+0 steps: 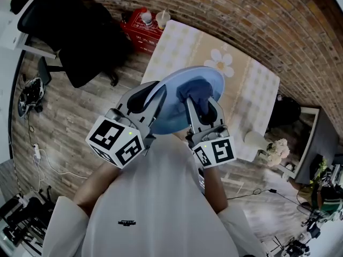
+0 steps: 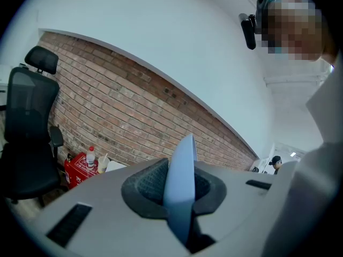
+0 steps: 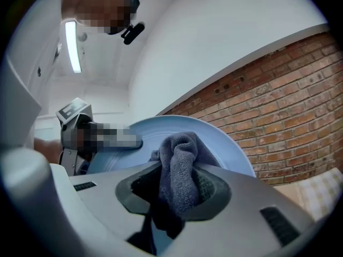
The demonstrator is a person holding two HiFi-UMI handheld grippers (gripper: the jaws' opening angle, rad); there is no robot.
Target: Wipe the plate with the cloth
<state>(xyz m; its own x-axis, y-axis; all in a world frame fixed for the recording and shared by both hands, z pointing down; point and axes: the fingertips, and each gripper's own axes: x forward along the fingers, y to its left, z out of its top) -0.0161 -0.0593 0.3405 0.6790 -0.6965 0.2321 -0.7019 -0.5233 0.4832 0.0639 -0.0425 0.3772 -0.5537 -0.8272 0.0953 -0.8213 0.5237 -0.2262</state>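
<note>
On our left, the left gripper (image 1: 151, 101) is clenched on the near rim of the plate (image 1: 170, 115), holding it lifted and tilted above the table (image 1: 252, 95). To its right, the right gripper (image 1: 202, 108) grips the cloth (image 1: 194, 90), which seems to touch the plate's face near its middle. We judge the wipe should sweep across that face, bounded by the rim and the left jaws, with open air around.

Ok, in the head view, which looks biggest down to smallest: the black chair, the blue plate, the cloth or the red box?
1. black chair
2. blue plate, though it is held up nearer the camera, which makes it look bigger
3. cloth and red box look about alike, so no ranking between them
</note>
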